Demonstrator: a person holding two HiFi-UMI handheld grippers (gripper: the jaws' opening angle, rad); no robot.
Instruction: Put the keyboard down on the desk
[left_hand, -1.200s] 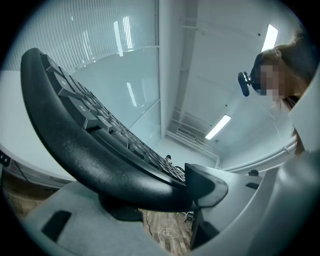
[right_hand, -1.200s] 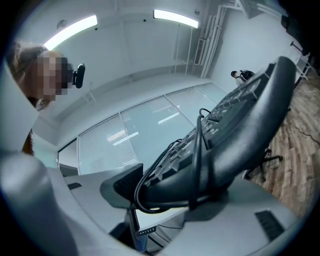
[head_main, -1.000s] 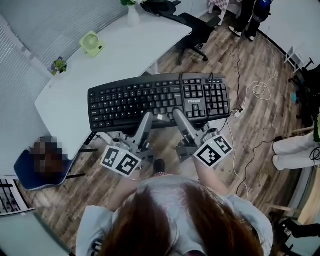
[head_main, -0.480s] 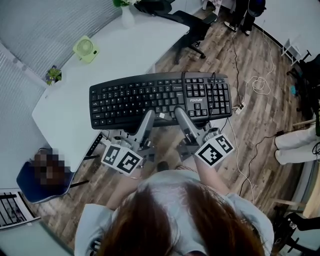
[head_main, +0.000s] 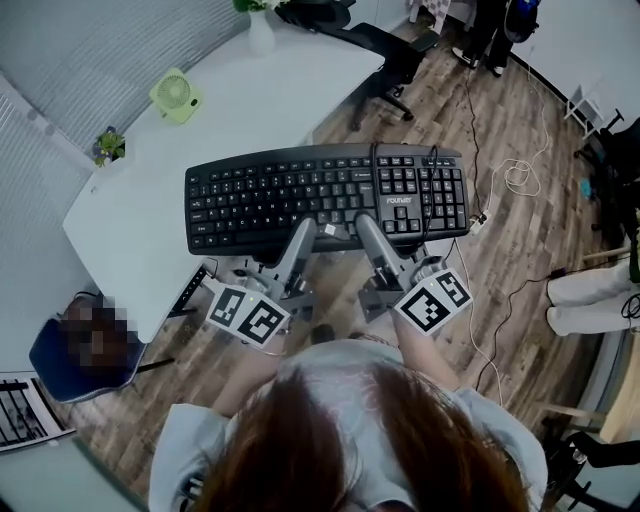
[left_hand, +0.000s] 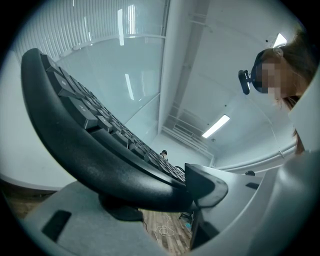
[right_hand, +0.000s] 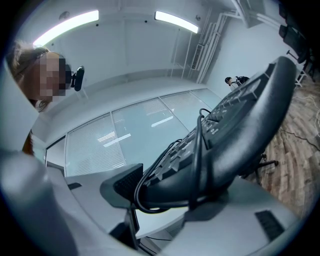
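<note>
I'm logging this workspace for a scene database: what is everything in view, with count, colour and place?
keyboard: one, black, held up in front of the desk
keyboard cable: one, black, looped over the keyboard's edge by the right gripper
desk: one, white, beyond the keyboard
fan: one, green, on the desk's left part
potted plant: one, green, at the desk's left edge
vase: one, white, at the desk's far end
office chair: one, black, behind the desk
floor cable: one, white, on the wooden floor, right
left gripper: grey, clamping the keyboard's near edge
right gripper: grey, likewise
</note>
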